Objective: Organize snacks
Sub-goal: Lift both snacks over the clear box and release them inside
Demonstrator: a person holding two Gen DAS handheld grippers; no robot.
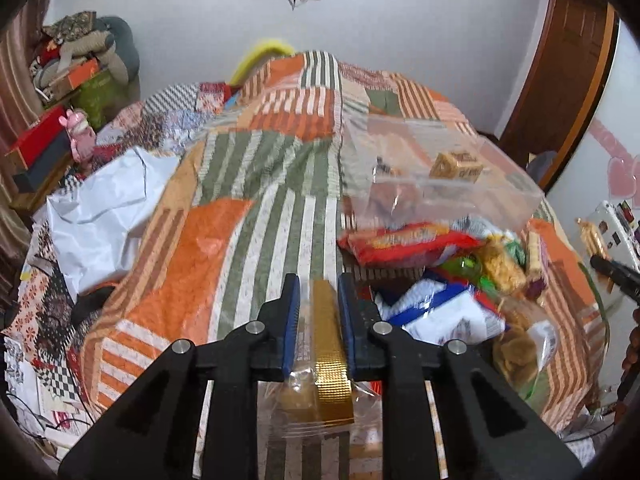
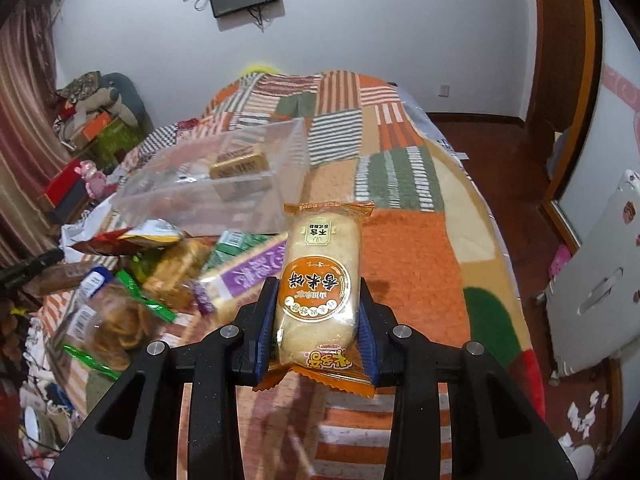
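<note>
My left gripper point(image 1: 319, 286) is shut on a clear-wrapped snack with a gold ribbed band point(image 1: 330, 344), held above the patchwork bedspread. My right gripper point(image 2: 318, 292) is shut on an orange-edged rice cracker packet point(image 2: 320, 280) that stands up between the blue pads. A clear plastic box point(image 1: 440, 176) sits on the bed with a gold-wrapped snack point(image 1: 458, 165) inside; in the right wrist view the same clear box point(image 2: 224, 184) shows left of centre. A pile of loose snack packets point(image 1: 460, 276) lies in front of the box, the pile point(image 2: 152, 276) lying left of my right gripper.
A crumpled white plastic bag point(image 1: 100, 208) lies on the bed's left side. Boxes and soft toys point(image 1: 76, 64) are stacked beside the bed at far left. A white device point(image 2: 596, 280) stands on the floor to the right. The bedspread point(image 2: 420, 256) is bare on the right.
</note>
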